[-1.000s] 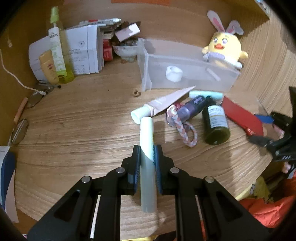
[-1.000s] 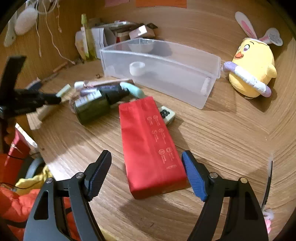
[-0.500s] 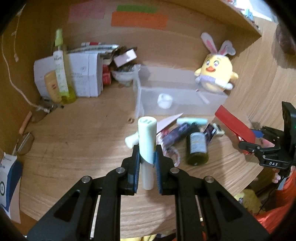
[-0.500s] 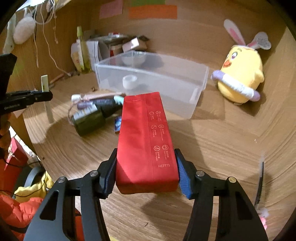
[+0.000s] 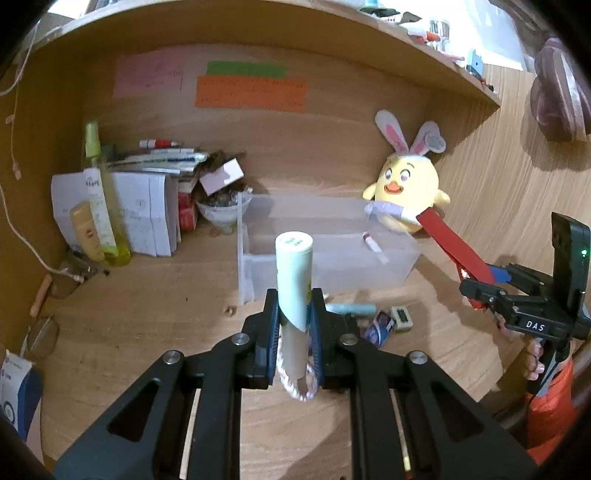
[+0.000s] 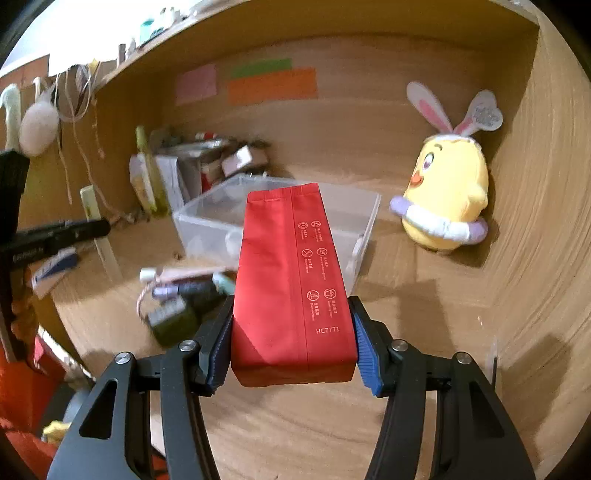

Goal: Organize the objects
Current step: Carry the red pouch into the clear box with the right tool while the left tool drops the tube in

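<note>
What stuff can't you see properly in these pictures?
- Left wrist view: the left gripper and its pale tube hide most of the braided loop and part of the clear bin.
- Right wrist view: the red pouch in the right gripper covers the bin's middle; the bottles are blurred.
- Wall notes: writing too small.

A wooden tabletop [image 5: 140, 332] fills the lower part of both views, its grain running in curved bands; behind it rises a wooden back wall [image 5: 332, 147], with pink, green and orange paper notes [image 5: 251, 90] stuck at upper centre; a wooden side wall [image 6: 535, 221] closes the right of the frame; a shelf board [image 5: 258, 26] spans the top; pale bright light shows at the upper corners above the shelf.
</note>
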Demonstrator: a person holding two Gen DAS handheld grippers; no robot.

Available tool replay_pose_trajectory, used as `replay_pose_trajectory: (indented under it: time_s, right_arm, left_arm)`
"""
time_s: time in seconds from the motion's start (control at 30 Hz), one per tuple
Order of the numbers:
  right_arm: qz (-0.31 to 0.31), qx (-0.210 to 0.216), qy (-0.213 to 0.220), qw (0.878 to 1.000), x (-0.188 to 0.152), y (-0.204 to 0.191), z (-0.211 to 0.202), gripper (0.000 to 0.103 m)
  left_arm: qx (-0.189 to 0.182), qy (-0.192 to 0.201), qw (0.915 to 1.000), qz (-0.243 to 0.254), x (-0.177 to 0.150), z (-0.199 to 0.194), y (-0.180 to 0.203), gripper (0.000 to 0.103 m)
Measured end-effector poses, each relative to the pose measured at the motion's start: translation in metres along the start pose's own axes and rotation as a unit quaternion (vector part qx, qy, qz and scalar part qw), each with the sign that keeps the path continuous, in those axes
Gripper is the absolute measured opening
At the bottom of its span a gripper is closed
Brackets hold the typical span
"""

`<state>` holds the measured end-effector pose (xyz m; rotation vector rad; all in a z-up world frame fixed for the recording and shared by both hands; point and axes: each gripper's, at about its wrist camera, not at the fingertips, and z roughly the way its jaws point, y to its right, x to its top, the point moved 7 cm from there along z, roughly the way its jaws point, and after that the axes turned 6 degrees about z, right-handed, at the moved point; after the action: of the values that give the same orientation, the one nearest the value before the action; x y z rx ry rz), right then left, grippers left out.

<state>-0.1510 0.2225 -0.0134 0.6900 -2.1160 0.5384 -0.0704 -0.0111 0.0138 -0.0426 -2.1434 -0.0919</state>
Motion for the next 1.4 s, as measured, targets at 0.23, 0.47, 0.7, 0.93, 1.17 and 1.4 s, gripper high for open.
replay_pose_trajectory:
  time_s: [0.23, 0.47, 0.7, 0.93, 1.17, 1.4]
  right_arm:
    - [0.017, 0.014, 0.026, 0.999, 0.030, 0.000, 0.007, 0.053]
    - [0.025, 0.006, 0.038, 0.999, 0.055, 0.001, 0.024, 0.053]
    - [0.036, 0.009, 0.045, 0.998, 0.079, 0.004, 0.038, 0.053]
    - [0.035, 0.009, 0.053, 0.998, 0.105, 0.006, 0.050, 0.053]
    - [0.024, -0.005, 0.032, 0.999, 0.105, 0.006, 0.082, 0.053]
    - [0.017, -0.015, -0.006, 1.000, 0.088, 0.010, 0.118, 0.053]
  left_arm:
    - [0.006, 0.018, 0.9998, 0.002, 0.026, 0.008, -0.002, 0.015]
    - [0.007, 0.032, 0.9994, -0.007, 0.051, 0.015, -0.008, 0.015]
    - [0.022, 0.039, 0.9990, -0.004, 0.069, 0.027, -0.014, 0.015]
    - [0.032, 0.031, 0.9989, -0.013, 0.082, 0.048, -0.030, 0.015]
    - [0.011, 0.014, 0.9997, -0.016, 0.083, 0.078, -0.034, 0.015]
    - [0.039, -0.015, 0.9991, 0.008, 0.076, 0.109, -0.031, 0.015]
